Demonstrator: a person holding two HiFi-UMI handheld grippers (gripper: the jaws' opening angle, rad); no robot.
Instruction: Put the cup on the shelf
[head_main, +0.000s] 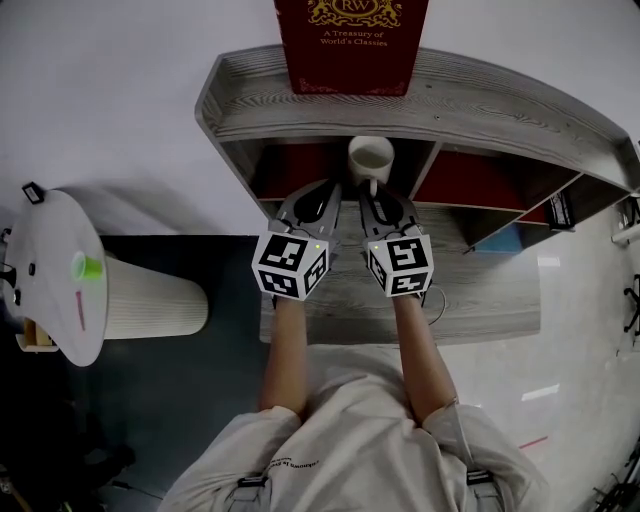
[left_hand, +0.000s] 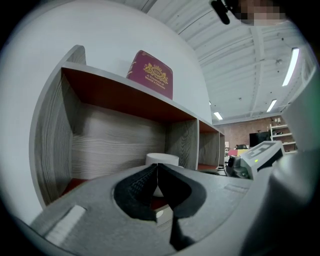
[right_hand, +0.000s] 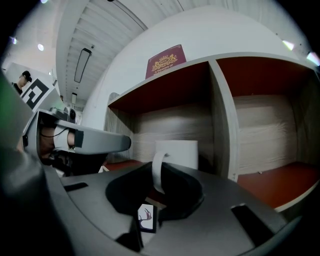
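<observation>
A white cup (head_main: 370, 157) stands upright in the middle compartment of the grey wooden shelf (head_main: 470, 102), its handle toward me. My right gripper (head_main: 374, 193) reaches level to it. In the right gripper view the cup (right_hand: 177, 151) is just ahead and its handle (right_hand: 156, 172) hangs in the gap between the parted jaws, with no pad pressing on it that I can see. My left gripper (head_main: 324, 194) sits beside it on the left, jaws shut with nothing in them; from its own view the cup's rim (left_hand: 161, 159) peeks above its closed tips (left_hand: 157, 168).
A dark red book (head_main: 350, 40) stands on top of the shelf. The compartments have red floors; a divider (right_hand: 222, 120) rises just right of the cup. A round white side table (head_main: 55, 300) and a ribbed cream bin (head_main: 155, 298) stand at the left.
</observation>
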